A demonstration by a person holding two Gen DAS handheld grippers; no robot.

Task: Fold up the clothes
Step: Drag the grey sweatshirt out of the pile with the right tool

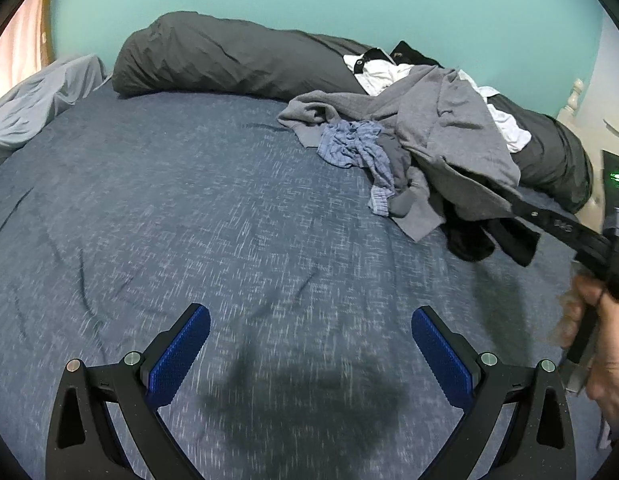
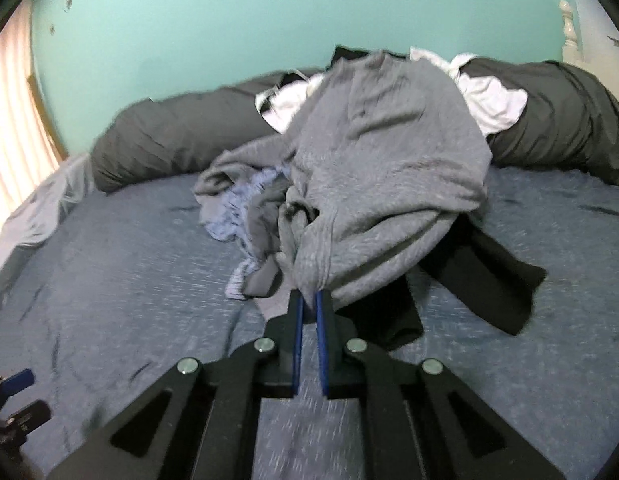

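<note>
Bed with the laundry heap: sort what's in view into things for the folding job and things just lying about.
For the job:
- grey sweatshirt, pinched by the right hand-held gripper
- blue striped garment
- black garment
- white garment
- left hand-held gripper, open

Lying about:
- dark bolster pillow
- pale sheet

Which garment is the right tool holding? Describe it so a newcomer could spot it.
On the blue bed, find the clothes pile in front of the long dark grey bolster by the teal wall. The grey sweatshirt drapes over the top of that pile, its ribbed hem pinched in the right tool. It is the largest piece, plain heathered grey, unlike the blue striped cloth and black garment beneath.
</note>
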